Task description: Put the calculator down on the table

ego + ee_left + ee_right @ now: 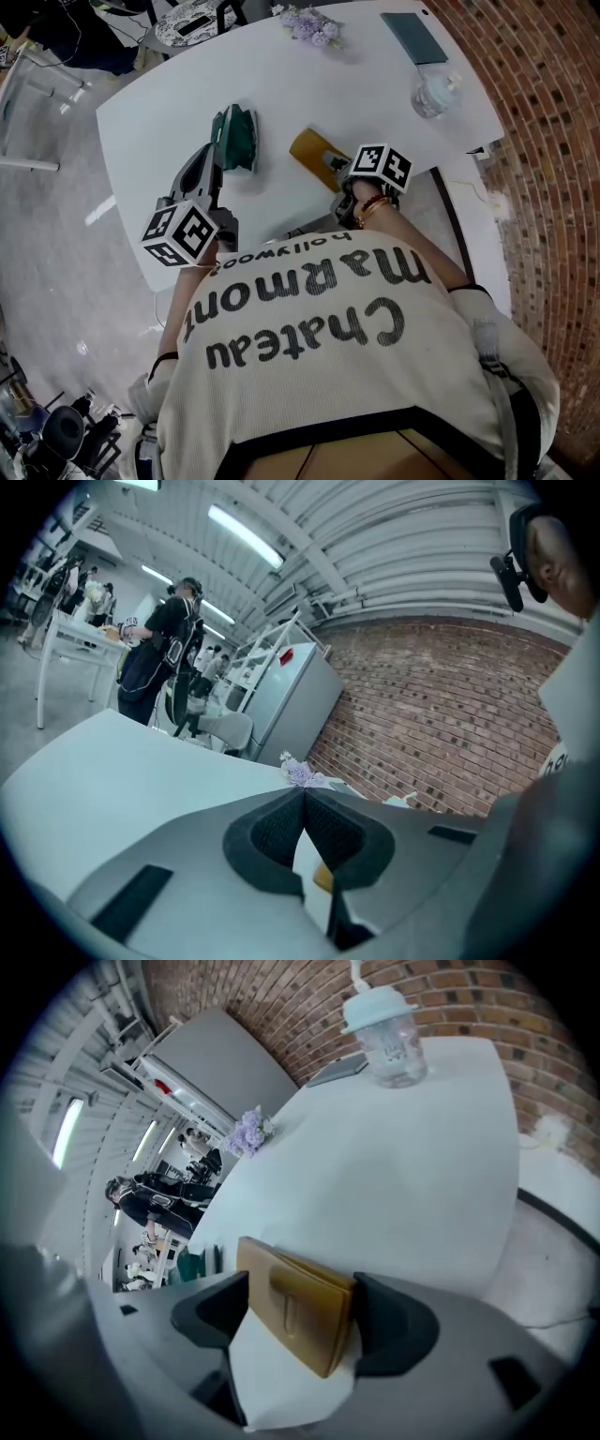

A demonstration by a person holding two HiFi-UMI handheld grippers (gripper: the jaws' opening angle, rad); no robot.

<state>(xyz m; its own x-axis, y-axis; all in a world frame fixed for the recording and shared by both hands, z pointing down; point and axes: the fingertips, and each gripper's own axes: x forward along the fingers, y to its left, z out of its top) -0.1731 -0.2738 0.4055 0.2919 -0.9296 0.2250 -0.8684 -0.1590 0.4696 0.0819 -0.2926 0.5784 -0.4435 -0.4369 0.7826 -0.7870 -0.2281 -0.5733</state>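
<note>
The table [281, 84] was smooth, matt white. The calculator [300, 1312] had a satin golden casing. The bottle [389, 1040] was clear plastic.

My calculator [309, 148] rests on the table [356, 84] at frame centre in the head view, the bottle [433, 94] to its upper right.

Bare white tabletop [281, 84] lies open between the dark green wedge-shaped object [236, 139] and the clear lidded plastic jar [433, 94].
</note>
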